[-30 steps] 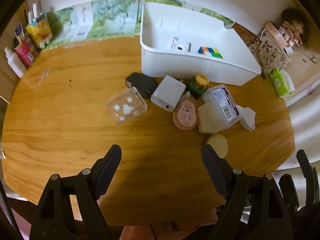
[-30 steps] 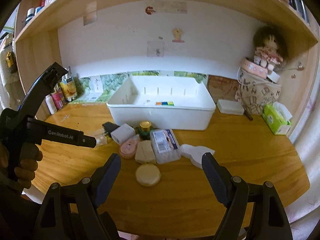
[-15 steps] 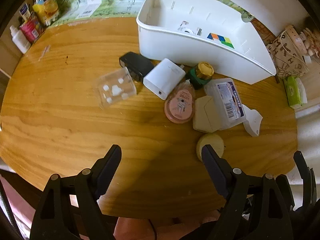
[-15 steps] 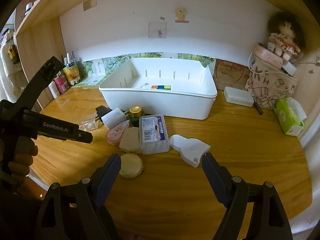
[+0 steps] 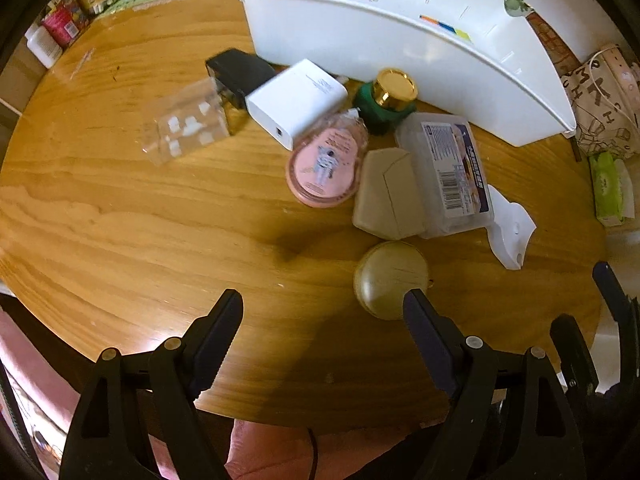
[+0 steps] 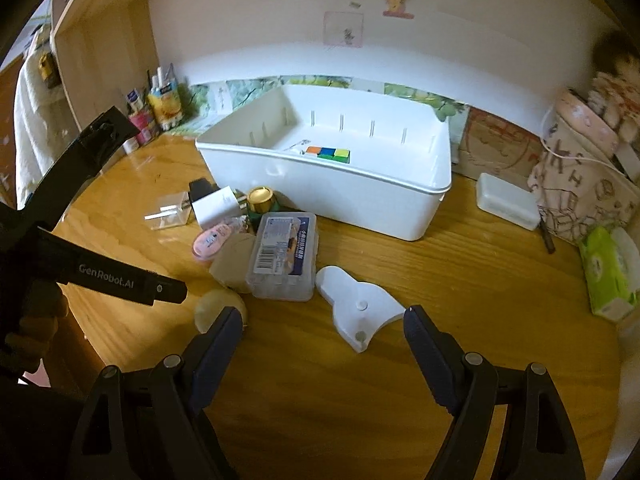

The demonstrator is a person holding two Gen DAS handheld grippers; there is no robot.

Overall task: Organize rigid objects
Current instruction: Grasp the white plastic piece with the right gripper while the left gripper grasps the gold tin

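Left wrist view, my table [image 5: 120,216]: wooden, it carries everything that I name below.
White bin [image 5: 400,40]: it stands at the far side of the table; a coloured cube [image 6: 328,153] lies inside it, seen from my right wrist.
My left gripper [image 5: 322,312]: I hold it pointing down over the table, jaws wide apart, nothing between them; the round cream case [image 5: 390,276] lies just beside its right finger.
My right gripper [image 6: 323,330]: jaws also wide, empty; the white curved piece [image 6: 360,304] lies on the table just ahead of the gap.
Clear labelled box [image 5: 450,172]: near the bin's front wall, touching the beige angular case [image 5: 386,196].
White charger [image 5: 296,102]: it lies between the black block [image 5: 238,74] and the green jar with gold lid [image 5: 386,98].
Pink oval case [image 5: 326,166]: flat, just in front of the charger.
Small clear box [image 5: 186,126]: left of the group, tilted, blurred.
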